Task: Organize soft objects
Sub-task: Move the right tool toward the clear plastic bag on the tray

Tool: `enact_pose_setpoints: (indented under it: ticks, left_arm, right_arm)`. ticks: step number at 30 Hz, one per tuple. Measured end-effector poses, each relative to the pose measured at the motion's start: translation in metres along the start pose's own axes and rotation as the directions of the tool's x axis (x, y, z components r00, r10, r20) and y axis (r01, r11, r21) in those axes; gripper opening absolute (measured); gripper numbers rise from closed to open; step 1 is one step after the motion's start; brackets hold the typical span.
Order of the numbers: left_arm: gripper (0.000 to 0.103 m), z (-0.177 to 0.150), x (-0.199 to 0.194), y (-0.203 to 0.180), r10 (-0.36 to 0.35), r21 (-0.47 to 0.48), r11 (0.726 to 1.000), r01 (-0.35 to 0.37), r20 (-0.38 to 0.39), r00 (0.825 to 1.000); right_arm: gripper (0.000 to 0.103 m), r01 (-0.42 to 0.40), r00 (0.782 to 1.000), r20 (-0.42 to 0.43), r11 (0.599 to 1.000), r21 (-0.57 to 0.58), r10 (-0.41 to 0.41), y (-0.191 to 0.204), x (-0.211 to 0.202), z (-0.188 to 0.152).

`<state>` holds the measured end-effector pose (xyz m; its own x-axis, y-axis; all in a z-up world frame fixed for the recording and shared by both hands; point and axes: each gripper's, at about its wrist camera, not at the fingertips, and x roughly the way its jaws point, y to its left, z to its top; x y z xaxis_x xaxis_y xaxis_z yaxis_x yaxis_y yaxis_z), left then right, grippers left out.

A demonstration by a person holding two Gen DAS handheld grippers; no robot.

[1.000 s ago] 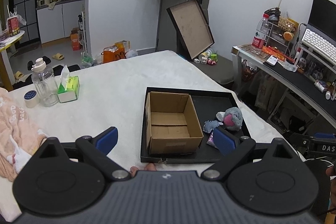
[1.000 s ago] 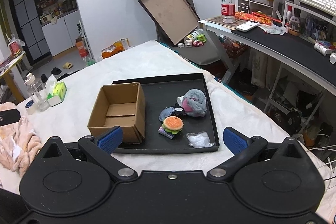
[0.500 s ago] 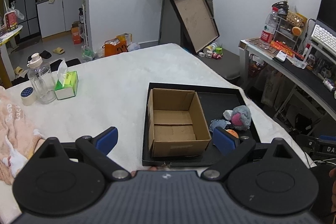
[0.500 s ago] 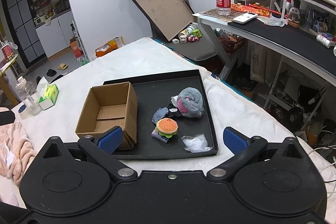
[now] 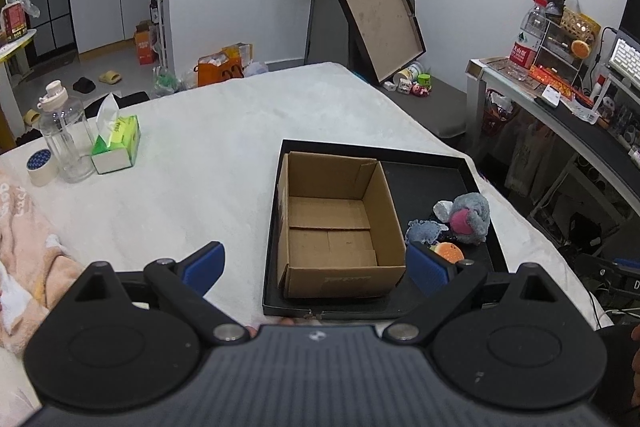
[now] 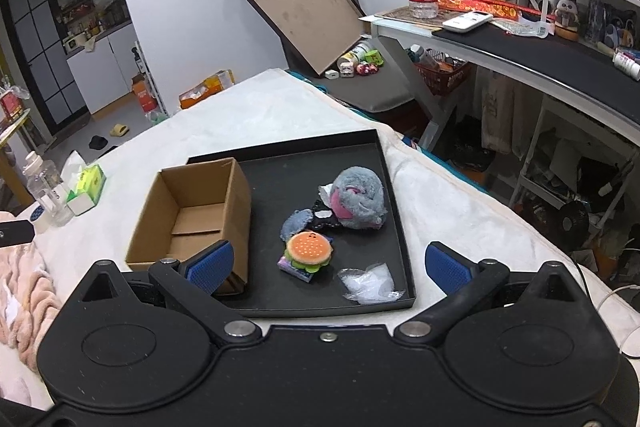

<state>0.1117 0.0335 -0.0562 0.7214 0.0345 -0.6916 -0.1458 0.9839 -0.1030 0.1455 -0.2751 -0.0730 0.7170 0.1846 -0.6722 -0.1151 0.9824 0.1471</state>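
Observation:
An empty open cardboard box (image 5: 336, 223) (image 6: 192, 215) stands in the left half of a black tray (image 5: 424, 179) (image 6: 304, 167) on the white bed. To its right lie a grey plush (image 5: 470, 219) (image 6: 358, 199), a small blue-grey soft piece (image 6: 296, 221), a burger plush (image 6: 309, 249) (image 5: 450, 251) on a purple pad, and a clear plastic bag (image 6: 370, 283). My left gripper (image 5: 314, 269) is open and empty, above the tray's near edge by the box. My right gripper (image 6: 326, 265) is open and empty, just short of the burger plush.
A water bottle (image 5: 66, 143), a green tissue pack (image 5: 116, 145) and a tape roll (image 5: 40, 167) stand at the bed's left. A pink blanket (image 5: 24, 247) lies near left. A desk (image 6: 540, 55) with clutter stands right of the bed. The tray lid (image 5: 378, 19) leans behind.
Both grippers have moved closer to the tray; the box and plush toys look larger and lower in both views. Nothing was taken hold of.

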Motion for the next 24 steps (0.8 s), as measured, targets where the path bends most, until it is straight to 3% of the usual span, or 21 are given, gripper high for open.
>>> enact_pose_setpoints:
  ticks: [14, 18, 24]
  left_arm:
    - [0.096, 0.011, 0.047, -0.003, -0.016, -0.008, 1.0, 0.016, -0.055, 0.998]
    - [0.096, 0.013, 0.062, -0.001, -0.049, -0.021, 0.999, 0.048, -0.068, 0.996]
    - [0.096, 0.013, 0.083, -0.004, -0.024, 0.003, 1.0, 0.024, -0.095, 0.995]
  right_arm:
    - [0.103, -0.022, 0.999, -0.033, 0.999, 0.033, 0.023, -0.018, 0.04, 0.0]
    - [0.103, -0.036, 0.998, -0.054, 0.999, 0.029, 0.038, -0.019, 0.053, 0.0]
    - [0.103, -0.045, 0.995, -0.084, 0.998, 0.039, 0.049, -0.02, 0.078, -0.001]
